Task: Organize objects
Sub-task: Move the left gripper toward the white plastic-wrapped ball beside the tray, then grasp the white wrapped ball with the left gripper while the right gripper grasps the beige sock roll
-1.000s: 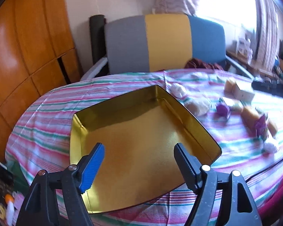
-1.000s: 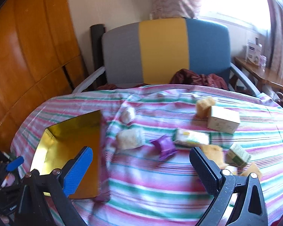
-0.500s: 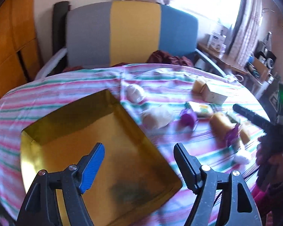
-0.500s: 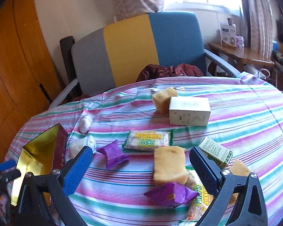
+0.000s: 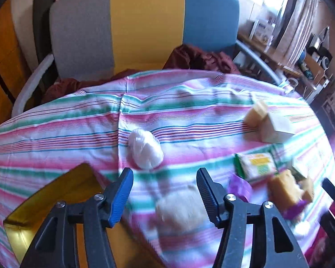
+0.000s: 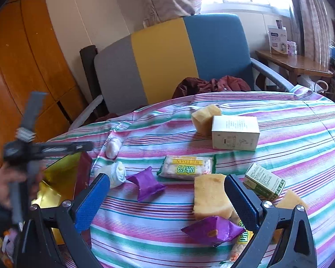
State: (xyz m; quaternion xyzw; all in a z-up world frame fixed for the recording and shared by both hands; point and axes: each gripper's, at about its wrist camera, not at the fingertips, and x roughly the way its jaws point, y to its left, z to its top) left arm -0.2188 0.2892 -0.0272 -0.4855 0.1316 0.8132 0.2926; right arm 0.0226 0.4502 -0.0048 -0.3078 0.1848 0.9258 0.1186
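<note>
Striped tablecloth [image 6: 301, 120], left tongs [image 5: 164, 193] wide open, right tongs [image 6: 167, 201] wide open, both empty

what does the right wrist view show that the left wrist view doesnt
Only the right wrist view shows the small green carton, the near purple wrapped candy, the person's left hand holding the other tool, and the right tongs, open above the table.

Only the left wrist view shows the left tongs, open over a blurred pale wrapped item.

Both show the gold tin, the white box, the green-edged snack packet and the striped tablecloth.
</note>
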